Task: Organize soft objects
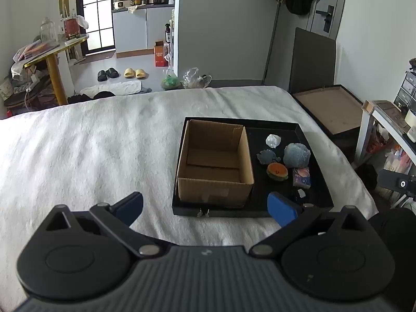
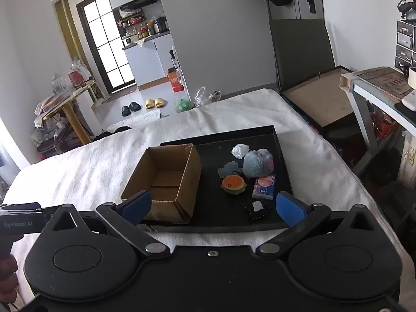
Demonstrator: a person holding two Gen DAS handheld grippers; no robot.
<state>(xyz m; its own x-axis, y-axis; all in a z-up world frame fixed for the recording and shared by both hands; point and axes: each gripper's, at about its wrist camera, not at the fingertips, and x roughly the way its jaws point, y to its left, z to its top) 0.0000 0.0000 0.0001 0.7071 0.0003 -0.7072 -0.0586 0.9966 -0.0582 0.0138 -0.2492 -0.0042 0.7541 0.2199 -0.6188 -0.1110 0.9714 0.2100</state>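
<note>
Claws both spread, left claw [image 1: 205, 209] and right claw [image 2: 213, 205]. Your fluffy blue ball [image 2: 257, 165] looks light and squashy; pinch its middle gently.

Grey walls [image 1: 223, 26] enclose the room, and daylight enters through a paned glass door [image 1: 97, 10]. A white-blanketed bed [image 1: 104, 140] fills the foreground. Slippers [image 1: 135, 72] lie on the pale floor [image 1: 135, 59].

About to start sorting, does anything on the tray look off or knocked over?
Nothing stands out: the cardboard box sits upright and empty on the black tray, soft items loose beside it.
</note>
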